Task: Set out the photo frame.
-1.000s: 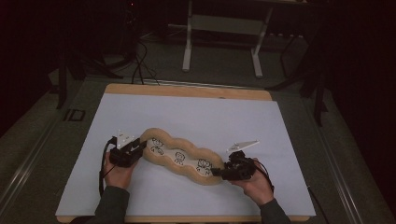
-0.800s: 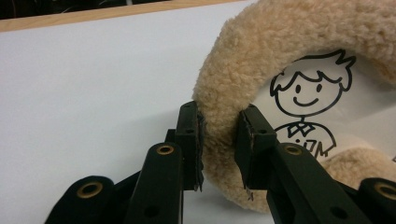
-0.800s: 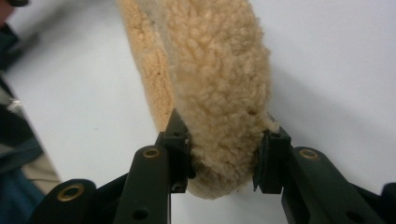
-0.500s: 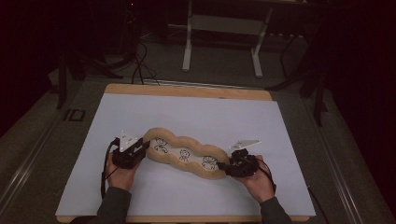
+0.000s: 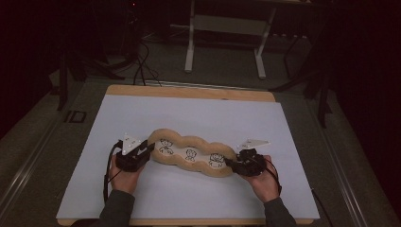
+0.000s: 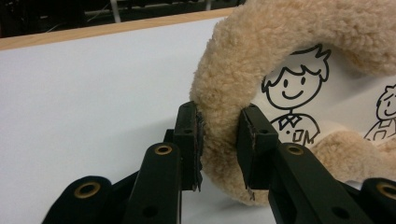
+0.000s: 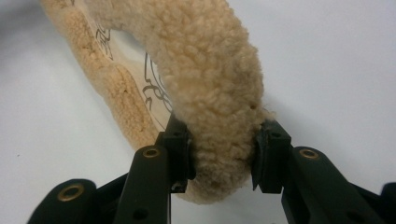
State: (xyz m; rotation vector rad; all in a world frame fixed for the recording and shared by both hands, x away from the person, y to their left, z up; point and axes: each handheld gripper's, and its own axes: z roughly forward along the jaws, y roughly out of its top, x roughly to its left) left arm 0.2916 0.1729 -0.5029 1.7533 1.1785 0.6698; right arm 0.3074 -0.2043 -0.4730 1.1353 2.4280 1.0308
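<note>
A long plush cushion [image 5: 191, 153] with a tan fleece border and a white panel of cartoon figures lies across the white mat. My left gripper [image 5: 150, 150] holds its left end. In the left gripper view the fleece rim [image 6: 261, 37] is pinched between the pads of that gripper [image 6: 219, 149]. My right gripper [image 5: 230, 164] holds the right end. In the right gripper view the thick fleece edge [image 7: 205, 60] sits squeezed between the jaws of that gripper [image 7: 223, 156]. A hand backs each gripper from the near side.
The white mat [image 5: 189, 113] covers a wooden board [image 5: 189, 92]. Behind the table stand a metal frame [image 5: 224, 28] and loose cables [image 5: 142, 61] on a dark floor. Open mat lies beyond the cushion and to both sides.
The cushion and both hands have edged slightly to the right. Both grips on the fleece ends stay as they were.
</note>
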